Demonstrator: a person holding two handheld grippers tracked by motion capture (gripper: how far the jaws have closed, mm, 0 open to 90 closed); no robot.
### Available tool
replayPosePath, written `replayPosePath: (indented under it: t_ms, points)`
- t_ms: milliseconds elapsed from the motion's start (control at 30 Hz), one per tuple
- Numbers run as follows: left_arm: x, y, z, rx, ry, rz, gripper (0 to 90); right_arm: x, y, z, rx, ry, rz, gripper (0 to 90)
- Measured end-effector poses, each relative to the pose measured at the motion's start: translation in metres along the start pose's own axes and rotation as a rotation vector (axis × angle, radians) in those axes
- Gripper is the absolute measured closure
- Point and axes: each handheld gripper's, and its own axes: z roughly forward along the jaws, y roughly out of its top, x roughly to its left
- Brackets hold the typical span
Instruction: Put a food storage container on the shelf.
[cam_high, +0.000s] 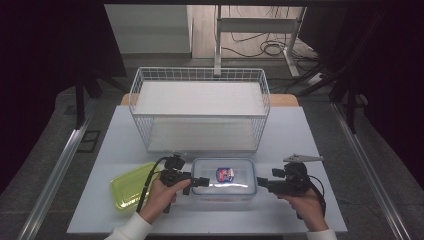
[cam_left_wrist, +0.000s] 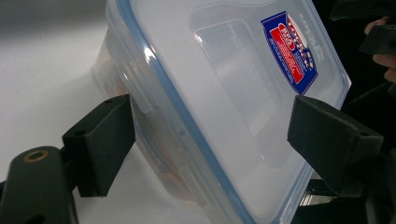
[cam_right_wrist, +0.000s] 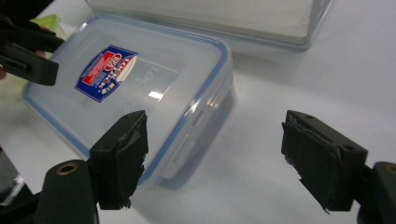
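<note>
A clear plastic food box (cam_high: 235, 176) with a blue-sealed lid and a red and blue sticker lies at the front middle of the white table. My left gripper (cam_high: 202, 181) is at the box's left end. In the left gripper view it stands open (cam_left_wrist: 210, 140), its jaws straddling the end of the box (cam_left_wrist: 224, 93): one beside the side wall, one over the lid. My right gripper (cam_high: 260, 182) is open at the box's right end. In the right gripper view (cam_right_wrist: 215, 158) the box (cam_right_wrist: 154, 84) lies by the left jaw, with bare table between the jaws.
A white wire basket (cam_high: 200, 75) with a white liner stands behind the box, close to it. A yellow-green tray (cam_high: 127, 190) lies left of the box under my left hand. The white table (cam_high: 300, 140) ends just in front of the hands.
</note>
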Motion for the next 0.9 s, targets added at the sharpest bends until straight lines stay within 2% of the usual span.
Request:
replayPosePath:
  t_ms: [33, 133, 267, 433, 533, 667, 700, 800, 900]
  points:
    - [0.000, 0.000, -0.001, 0.002, 0.000, 0.003, 15.3, 0.000, 0.000, 0.000, 0.000, 0.000, 0.000, 22.4]
    - [-0.001, 0.000, -0.002, -0.007, 0.007, 0.009, 17.1, -0.005, 0.001, 0.010, 0.007, 0.038, 0.056, 20.6]
    - [-0.001, -0.001, -0.004, -0.019, 0.005, 0.013, 20.2, -0.008, 0.003, 0.029, 0.033, 0.127, 0.110, 20.2]
    - [0.001, -0.001, -0.005, -0.026, -0.002, 0.007, 22.7, -0.011, 0.005, 0.045, 0.069, 0.173, 0.149, 19.4]
    - [0.001, -0.001, -0.005, -0.026, -0.002, 0.005, 23.0, -0.011, 0.005, 0.046, 0.071, 0.186, 0.155, 19.5]
    - [0.001, -0.001, -0.006, -0.026, -0.002, 0.005, 23.5, -0.010, 0.004, 0.049, 0.092, 0.241, 0.188, 26.3]
    - [0.001, -0.001, -0.006, -0.026, -0.002, 0.005, 23.6, -0.010, 0.004, 0.049, 0.092, 0.241, 0.188, 26.3]
    - [0.000, -0.002, -0.006, -0.027, 0.002, 0.009, 23.7, -0.013, 0.003, 0.051, 0.106, 0.275, 0.236, 27.6]
    - [-0.001, -0.002, -0.007, -0.024, 0.007, 0.021, 23.9, -0.014, 0.003, 0.051, 0.108, 0.280, 0.244, 29.3]
